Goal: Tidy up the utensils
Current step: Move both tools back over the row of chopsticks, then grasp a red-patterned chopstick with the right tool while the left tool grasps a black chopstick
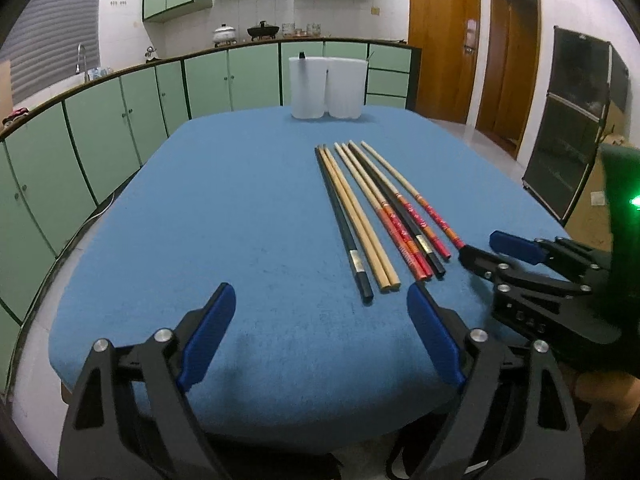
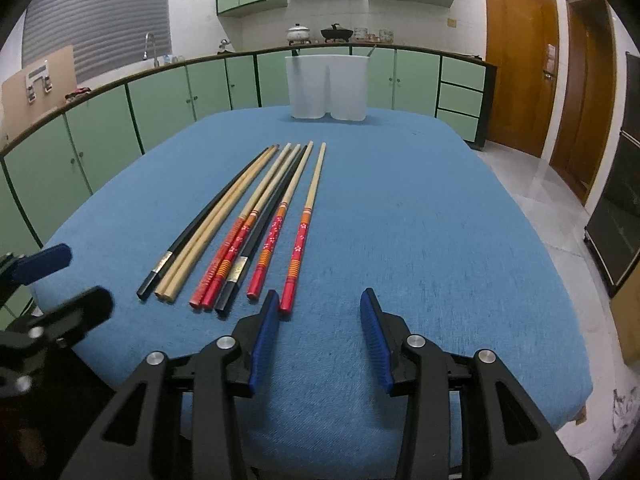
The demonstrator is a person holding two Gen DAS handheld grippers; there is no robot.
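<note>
Counter: a blue cloth-covered counter (image 2: 400, 220) fills the middle of both views.
Chopsticks: seven or eight chopsticks (image 2: 256, 224) lie side by side on the cloth, left of centre in the right wrist view and right of centre in the left wrist view (image 1: 372, 216); tips point to the upper part of the frame, butts toward the cameras.
Kinds: two black chopsticks (image 2: 208, 216), two plain wooden chopsticks (image 2: 224, 220), and red-handled chopsticks (image 2: 298, 244) with a flower print.
Holder: a white two-compartment holder (image 2: 326, 88) stands upright at the far edge of the counter, top centre, well apart from the chopsticks.
Left gripper: left gripper (image 1: 320, 304) is wide open, nothing between its blue pads, at the bottom of the frame near the chopstick butts.
Right gripper: right gripper (image 2: 318, 304) is partly open and empty; its left pad is just beside the butt of the rightmost red-handled chopstick, contact unclear.
</note>
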